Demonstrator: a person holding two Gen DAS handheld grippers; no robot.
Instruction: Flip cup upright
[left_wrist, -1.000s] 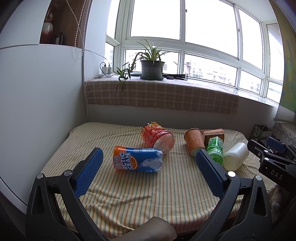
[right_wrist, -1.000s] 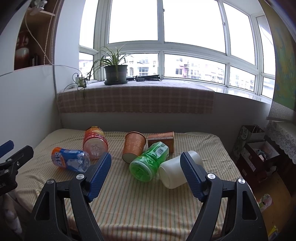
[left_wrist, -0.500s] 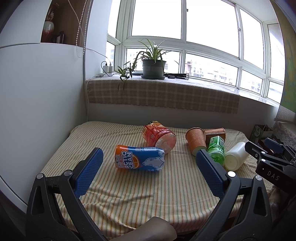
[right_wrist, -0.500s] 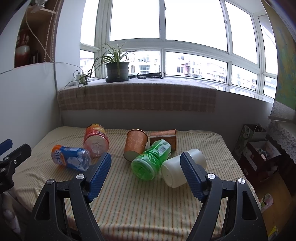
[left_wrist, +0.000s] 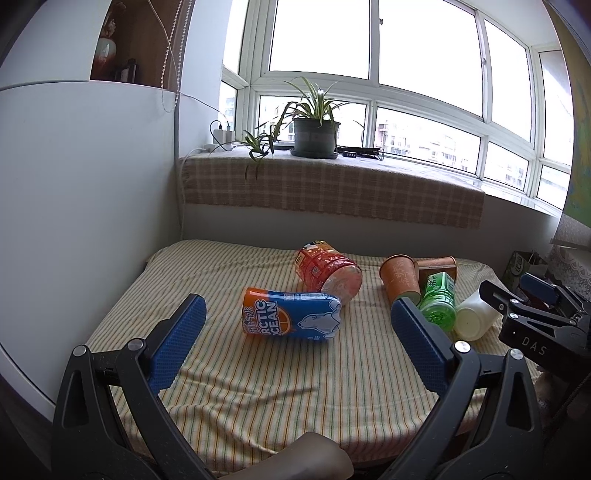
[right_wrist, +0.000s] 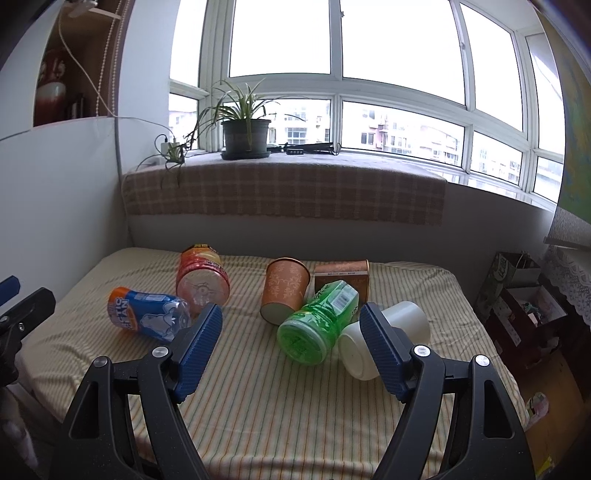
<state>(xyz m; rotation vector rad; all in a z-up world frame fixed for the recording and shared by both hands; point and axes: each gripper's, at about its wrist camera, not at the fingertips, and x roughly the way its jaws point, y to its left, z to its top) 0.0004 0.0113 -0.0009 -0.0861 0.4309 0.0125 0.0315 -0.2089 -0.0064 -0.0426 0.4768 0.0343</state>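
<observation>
Nearest, we see left hand-held gripper (left_wrist: 295, 334) and right hand-held gripper (right_wrist: 291, 332), both spread wide, gripping nothing. Beyond, on striped bed (right_wrist: 258, 398): white cup (right_wrist: 402, 328) on side, touching green bottle (right_wrist: 317, 325); orange cup (right_wrist: 284, 290) tipped, possibly inverted. Farthest, potted plant (right_wrist: 245, 138) on sill.

Ahead of me, a bay window (left_wrist: 373, 92) pours daylight (overcast) over a potted plant (right_wrist: 245, 136) and checked sill cloth (right_wrist: 284, 194).

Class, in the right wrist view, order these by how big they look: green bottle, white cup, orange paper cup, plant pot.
1. green bottle
2. orange paper cup and white cup: alike, and the cup is partly hidden by the gripper's finger
3. plant pot, though it stands farthest away
</observation>
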